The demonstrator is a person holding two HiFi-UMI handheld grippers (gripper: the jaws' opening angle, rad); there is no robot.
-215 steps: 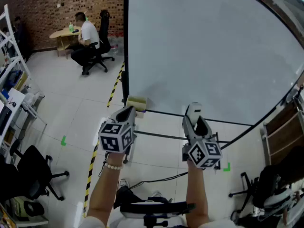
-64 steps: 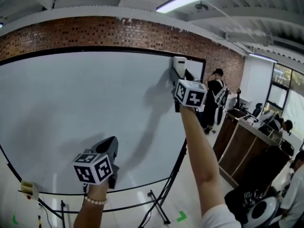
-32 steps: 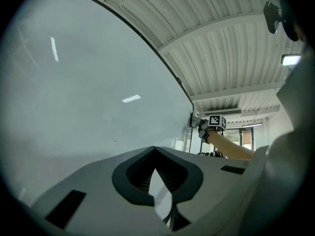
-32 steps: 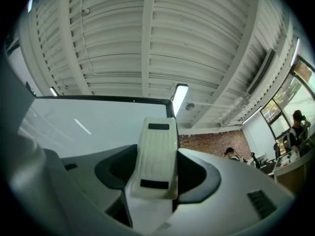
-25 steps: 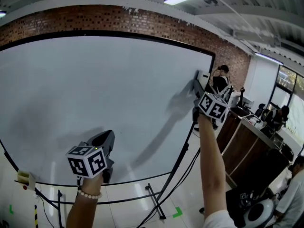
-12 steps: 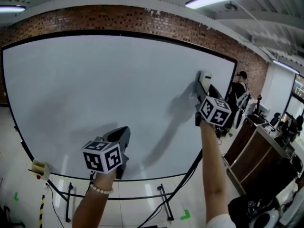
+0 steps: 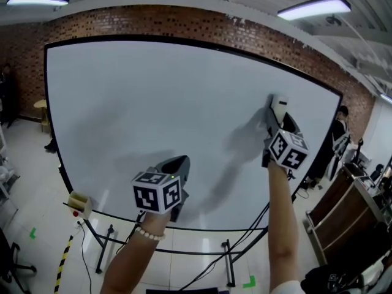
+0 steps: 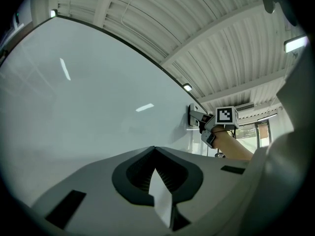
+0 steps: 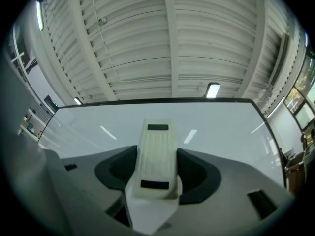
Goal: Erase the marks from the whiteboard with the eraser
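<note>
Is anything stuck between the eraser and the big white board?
No, nothing I can see. The right gripper holds the eraser, which looks pressed straight against the whiteboard near its right edge. The left gripper is lower down, shut and empty, out of the way.

Both forearms are bare. The left gripper [image 7: 177,162] has a smooth grey moulded shell, and its rounded jaws are lined with black ribbing. At its six o'clock end sits a white cube [image 7: 157,192] printed with bold black square markers on each face. The right gripper [image 7: 277,110] has the same grey build and a matching cube [image 7: 288,150]. A string of pale beads [image 7: 149,233] circles the left wrist, at six o'clock from that cube.
</note>
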